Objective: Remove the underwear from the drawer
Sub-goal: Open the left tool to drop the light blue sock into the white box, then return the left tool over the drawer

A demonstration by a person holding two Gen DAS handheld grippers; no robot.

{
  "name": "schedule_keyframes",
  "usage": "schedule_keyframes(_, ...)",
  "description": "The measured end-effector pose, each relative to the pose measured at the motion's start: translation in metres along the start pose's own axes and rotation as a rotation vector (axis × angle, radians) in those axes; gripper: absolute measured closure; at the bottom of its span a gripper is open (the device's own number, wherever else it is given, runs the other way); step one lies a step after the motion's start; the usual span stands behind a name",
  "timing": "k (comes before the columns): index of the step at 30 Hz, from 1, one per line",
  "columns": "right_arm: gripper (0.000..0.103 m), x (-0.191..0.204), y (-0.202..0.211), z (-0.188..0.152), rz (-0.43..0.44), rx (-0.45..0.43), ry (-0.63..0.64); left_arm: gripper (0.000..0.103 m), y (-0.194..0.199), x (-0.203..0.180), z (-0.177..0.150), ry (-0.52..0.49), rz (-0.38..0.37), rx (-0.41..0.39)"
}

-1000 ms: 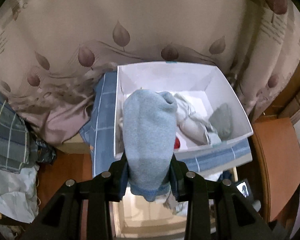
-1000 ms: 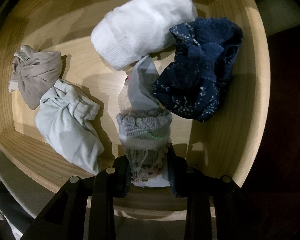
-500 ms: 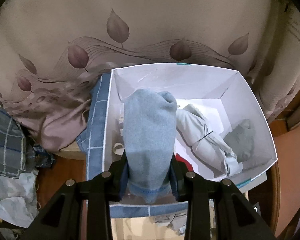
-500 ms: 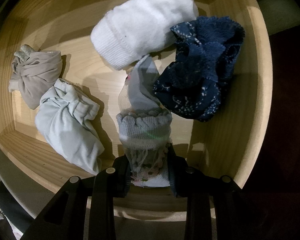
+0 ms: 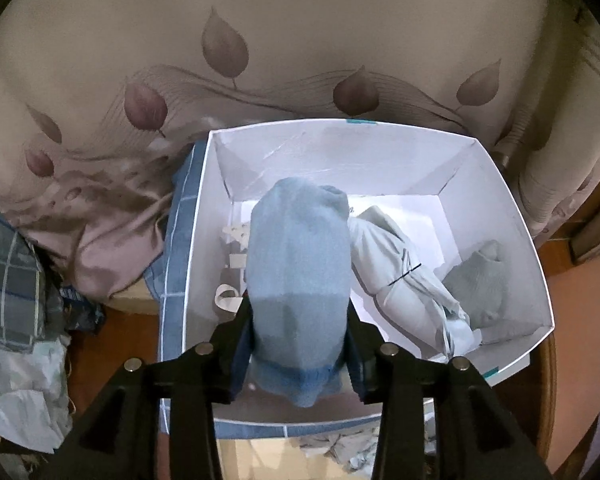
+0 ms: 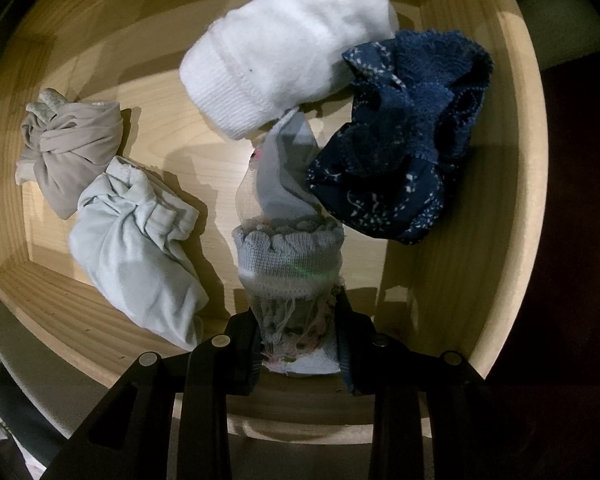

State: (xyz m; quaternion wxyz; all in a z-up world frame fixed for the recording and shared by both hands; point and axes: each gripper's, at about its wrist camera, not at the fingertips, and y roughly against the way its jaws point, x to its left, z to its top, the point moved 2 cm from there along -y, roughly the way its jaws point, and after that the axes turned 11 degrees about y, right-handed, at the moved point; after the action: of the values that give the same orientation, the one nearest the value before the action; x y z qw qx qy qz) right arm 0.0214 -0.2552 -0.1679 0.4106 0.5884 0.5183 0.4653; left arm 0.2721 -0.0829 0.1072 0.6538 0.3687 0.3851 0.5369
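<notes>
**Both tools loaded: one over the white box, one over the drawer**

Left wrist view: The left tool (image 5: 300,344) is closed on a light blue rolled garment (image 5: 298,272), which is clamped between both fingers and projects forward above a white box (image 5: 496,184). Inside the box, a pale grey-white bundle (image 5: 404,280) lies just right of the held garment, and a grey bundle (image 5: 480,284) rests near the right wall. The box is seated on a blue checked cloth (image 5: 176,248). A beige fabric with a leaf print (image 5: 260,60) fills the background, and plaid cloth (image 5: 8,280) is seen at the left edge.

Right wrist view: The right tool (image 6: 298,344) is closed on a grey knitted garment (image 6: 288,256) with a scalloped cuff, gripped between both fingers over the wooden drawer (image 6: 516,160). In the drawer, a white garment (image 6: 284,56) lies at the far side, touching a dark blue lace underwear piece (image 6: 400,140) at the right. A taupe knotted bundle (image 6: 72,148) and a pale blue bundle (image 6: 136,244) lie at the left, touching each other
</notes>
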Motion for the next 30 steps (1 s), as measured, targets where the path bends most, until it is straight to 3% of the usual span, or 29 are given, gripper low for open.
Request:
schedule_keyframes(3,0.074,0.001,0.0,0.0,0.001,0.0,-0.001,0.046,0.006,0.003,0.001,0.0,-0.009,-0.012)
schedule_keyframes(15,0.074,0.002,0.001,0.001,-0.008,0.002,0.001,0.046,0.035,0.004,-0.014,-0.053,-0.018,-0.028)
schedule_keyframes(22,0.075,0.005,0.003,0.0,-0.021,-0.005,0.006,0.046,0.044,0.014,-0.053,-0.091,-0.008,-0.011)
schedule_keyframes(30,0.075,0.006,0.013,-0.003,-0.017,-0.041,-0.007,0.046,0.021,0.038,-0.124,-0.077,0.052,0.019)
